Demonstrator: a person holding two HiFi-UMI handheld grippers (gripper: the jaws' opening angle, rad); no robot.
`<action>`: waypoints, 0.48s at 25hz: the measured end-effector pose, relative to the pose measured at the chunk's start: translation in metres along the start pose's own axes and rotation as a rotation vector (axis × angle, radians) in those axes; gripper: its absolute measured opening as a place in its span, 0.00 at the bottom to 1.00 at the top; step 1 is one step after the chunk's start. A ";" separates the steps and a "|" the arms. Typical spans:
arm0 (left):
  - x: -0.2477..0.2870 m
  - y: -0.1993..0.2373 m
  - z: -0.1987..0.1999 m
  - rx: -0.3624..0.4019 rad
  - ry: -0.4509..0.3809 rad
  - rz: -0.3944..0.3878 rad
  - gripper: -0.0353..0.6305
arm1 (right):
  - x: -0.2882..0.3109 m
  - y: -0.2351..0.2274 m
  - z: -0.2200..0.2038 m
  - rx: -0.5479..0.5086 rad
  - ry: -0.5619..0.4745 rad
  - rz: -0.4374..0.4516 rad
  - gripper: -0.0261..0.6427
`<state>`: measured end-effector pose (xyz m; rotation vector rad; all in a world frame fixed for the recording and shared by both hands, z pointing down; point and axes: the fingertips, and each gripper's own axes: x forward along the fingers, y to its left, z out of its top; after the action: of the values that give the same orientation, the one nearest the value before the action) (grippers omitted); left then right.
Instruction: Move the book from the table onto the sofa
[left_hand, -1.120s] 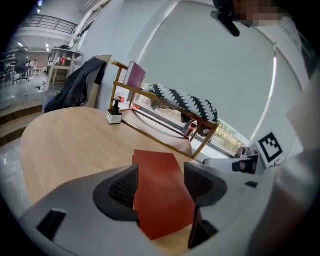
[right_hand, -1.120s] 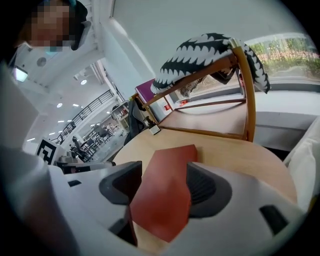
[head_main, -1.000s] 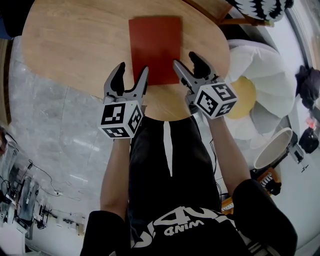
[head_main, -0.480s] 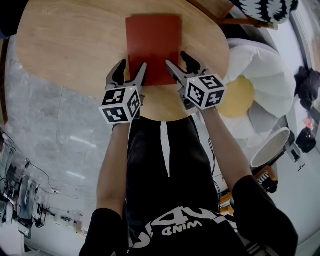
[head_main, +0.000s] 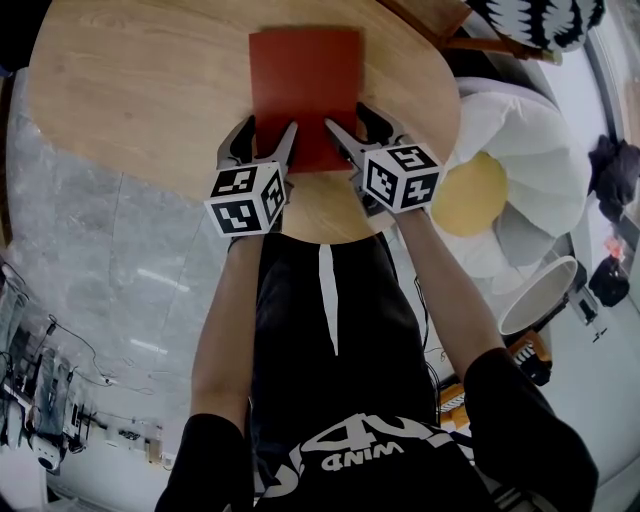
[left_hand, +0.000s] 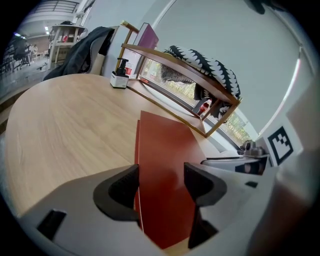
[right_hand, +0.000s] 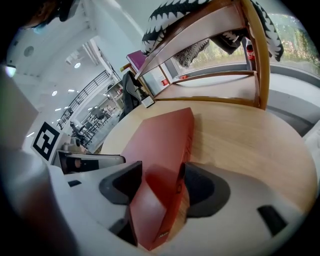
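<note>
**Item:** red book (head_main: 305, 85), lying flat on the round wooden desk (head_main: 130, 90). Its long axis is running straight away from the person, and its near short edge is facing the 2 grippers.

**Left gripper** (head_main: 265, 137): jaws standing spread, straddling the near left corner.

**Right gripper** (head_main: 350, 120): jaws likewise spread, bracketing the near right corner and seemingly not yet pinching it. Both grippers are sitting equally near.

**Surroundings:**
- Grey marbled floor (head_main: 90, 250) showing below the desk.
- White flower-shaped cushion (head_main: 520, 140) lying to the right.
- Wooden shelf (right_hand: 210, 92) standing beyond the desk.
</note>
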<state>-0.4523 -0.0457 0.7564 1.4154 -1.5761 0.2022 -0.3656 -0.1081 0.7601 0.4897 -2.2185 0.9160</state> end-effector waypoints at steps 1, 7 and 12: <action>0.001 0.000 -0.001 0.000 0.002 0.001 0.46 | 0.001 -0.001 0.000 0.001 0.000 -0.004 0.42; 0.009 0.004 -0.004 -0.016 0.010 0.008 0.46 | 0.007 -0.004 -0.001 0.021 -0.009 -0.008 0.42; 0.012 0.004 -0.006 -0.048 0.018 -0.012 0.46 | 0.009 -0.006 -0.002 0.059 -0.016 0.018 0.42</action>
<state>-0.4511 -0.0484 0.7699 1.3823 -1.5479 0.1683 -0.3674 -0.1113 0.7704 0.5074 -2.2189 0.9927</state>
